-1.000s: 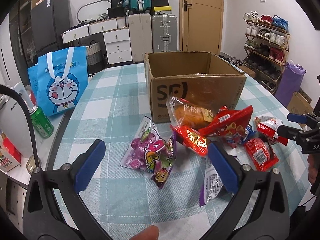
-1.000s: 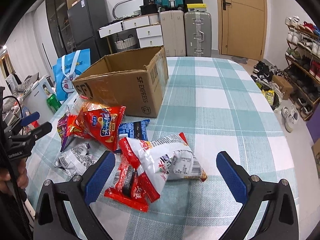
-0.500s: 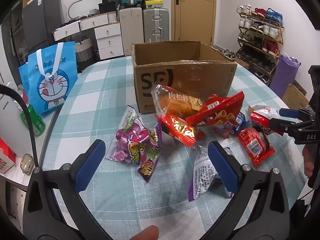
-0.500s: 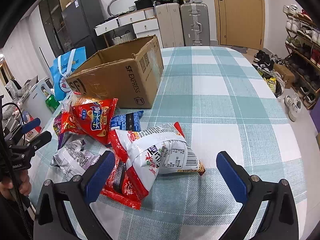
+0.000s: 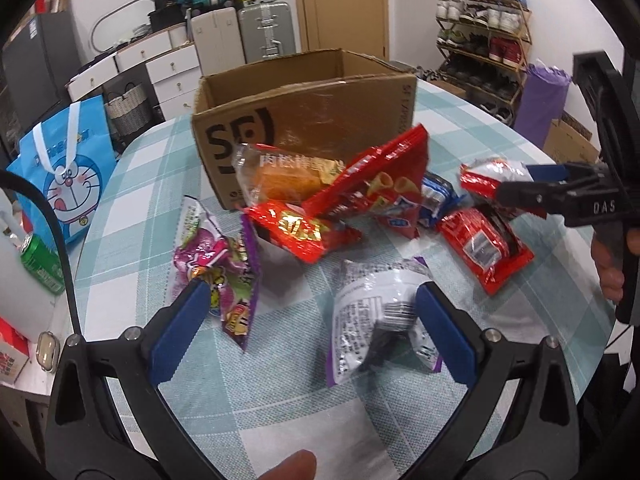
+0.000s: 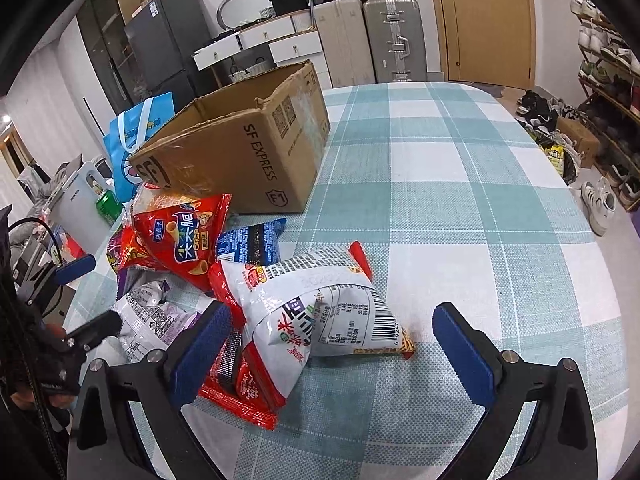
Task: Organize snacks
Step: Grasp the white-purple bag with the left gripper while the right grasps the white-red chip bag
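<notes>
A worktop (image 6: 460,184) under a teal-and-white checked cloth filled a cluttered room, with suitcases (image 6: 390,40), white drawers and a wooden door behind it and a shoe rack (image 5: 480,36) to one side. An open brown cardboard box (image 5: 304,120) printed "SF" stood on the cloth, and the snacks lay heaped just in front of it. A red cone-crisp bag (image 5: 380,184) leaned on a clear pack of orange pastry (image 5: 288,180) that touched the box wall; a small red foil packet (image 5: 304,232) lay below them, a pink-and-purple candy bag (image 5: 220,264) to the left, and a flat red packet (image 5: 484,248) to the right.

The left tongs (image 5: 308,332) were spread wide and held nothing, with a silver-and-purple crinkled bag (image 5: 372,320) lying between the blue pads, close to the right one. The right tongs (image 6: 332,352) were likewise wide open and empty, hovering around a white-and-red puffed bag (image 6: 312,316) that rested on the flat red packet beside a blue biscuit pack (image 6: 252,244).
</notes>
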